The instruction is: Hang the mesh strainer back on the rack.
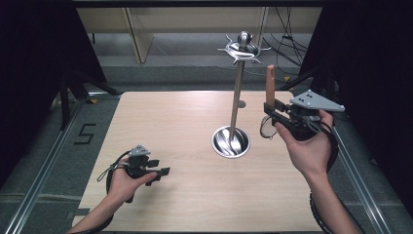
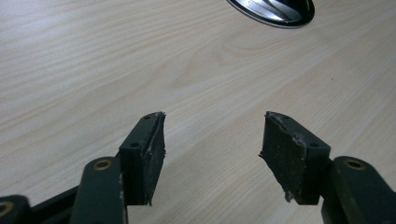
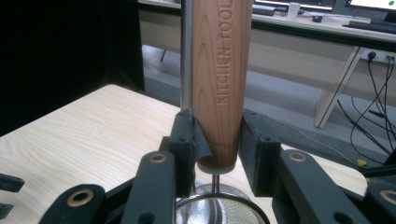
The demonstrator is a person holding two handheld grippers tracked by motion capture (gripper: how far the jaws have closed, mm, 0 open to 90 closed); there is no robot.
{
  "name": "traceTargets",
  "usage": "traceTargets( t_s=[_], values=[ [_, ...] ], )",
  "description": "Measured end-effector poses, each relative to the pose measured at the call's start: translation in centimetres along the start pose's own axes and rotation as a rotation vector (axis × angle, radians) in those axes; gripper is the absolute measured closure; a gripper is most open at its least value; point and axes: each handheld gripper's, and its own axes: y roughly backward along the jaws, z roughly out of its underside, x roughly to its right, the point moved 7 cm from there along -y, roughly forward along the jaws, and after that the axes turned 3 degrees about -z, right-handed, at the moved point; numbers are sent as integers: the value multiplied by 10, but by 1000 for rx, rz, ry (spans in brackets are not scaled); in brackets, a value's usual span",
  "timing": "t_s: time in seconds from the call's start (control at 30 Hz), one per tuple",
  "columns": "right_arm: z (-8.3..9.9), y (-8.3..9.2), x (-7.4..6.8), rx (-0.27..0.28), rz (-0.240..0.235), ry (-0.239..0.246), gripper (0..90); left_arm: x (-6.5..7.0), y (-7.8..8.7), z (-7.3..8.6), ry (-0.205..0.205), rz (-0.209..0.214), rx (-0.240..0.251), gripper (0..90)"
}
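A steel utensil stand (image 1: 237,97) rises from a round shiny base (image 1: 231,142) at the table's middle right, with curved hooks (image 1: 243,48) at its top. My right gripper (image 1: 272,111) is shut on the wooden handle (image 1: 270,85) of a kitchen strainer and holds it upright just right of the pole. In the right gripper view the handle (image 3: 218,79) reads "KITCHEN TOOL" between the jaws (image 3: 218,140), and the wire-rimmed mesh bowl (image 3: 219,205) hangs below. My left gripper (image 1: 160,168) rests low at the front left, open and empty (image 2: 212,149).
The light wooden table (image 1: 185,117) has dark floor and metal rails on both sides. Desks and cables stand behind the far edge. The stand's base (image 2: 275,10) lies beyond the left gripper's jaws.
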Motion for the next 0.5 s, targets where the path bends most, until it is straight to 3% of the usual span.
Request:
traceTargets(
  t_s=[0.1, 0.23, 0.27, 0.3, 0.5],
  values=[
    [-1, -1, -2, -7, -14, -29, 691, 0, 1, 0, -2, 4, 2, 383],
    [-5, -4, -1, 8, -14, -3, 691, 1, -1, 0, 11, -1, 11, 383],
    [-4, -3, -4, -11, -22, -36, 691, 1, -1, 0, 3, 1, -1, 383],
    [-5, -4, -3, -6, -21, -21, 691, 0, 0, 1, 0, -7, -8, 383],
    [-8, -8, -5, -11, -38, -32, 691, 1, -1, 1, 1, 5, -4, 383]
  ],
)
